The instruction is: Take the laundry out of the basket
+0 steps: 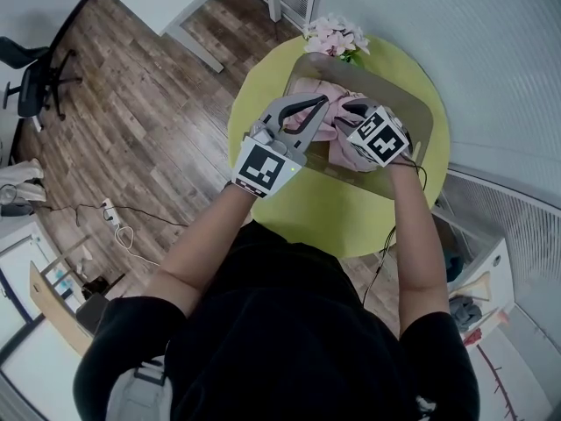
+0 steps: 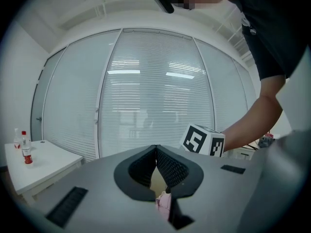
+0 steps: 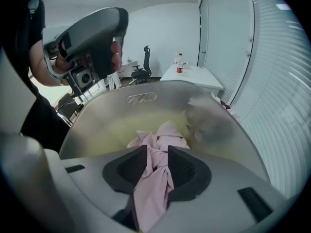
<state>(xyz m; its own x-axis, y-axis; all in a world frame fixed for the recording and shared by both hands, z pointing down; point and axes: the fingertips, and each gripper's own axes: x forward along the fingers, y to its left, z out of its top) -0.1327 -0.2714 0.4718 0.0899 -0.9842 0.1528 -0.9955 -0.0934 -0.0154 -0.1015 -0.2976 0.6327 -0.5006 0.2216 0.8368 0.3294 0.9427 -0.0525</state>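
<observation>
"So, where is the laundry from your seat?"

"Down in the basket, a pink heap on its floor; the basket is the cloudy see-through tub on the round yellow-green table, set in the table's twelve o'clock half, with a bunch of pink flowers just beyond its twelve o'clock rim."

"And your right gripper?"

"I have it tipped steeply down into the tub; its jaws stand a little apart, and a twisted tail of that pink cloth runs between the pads and trails off toward six o'clock in the right gripper view (it brushes both pads, yet I see no squeeze on it); the far end of the cloth joins the heap at twelve o'clock of the jaws. A grey blur lies at two o'clock of the heap; I cannot tell what it is."

"Left gripper?"

"Nearly level, over the basket's nine o'clock rim in the head view; its jaw tips are pressed together with nothing pinched at the tips; a scrap of pink shows low in the gap behind them, and I cannot tell whether it is caught there or merely lies beyond. Ahead of it hang window blinds."
</observation>
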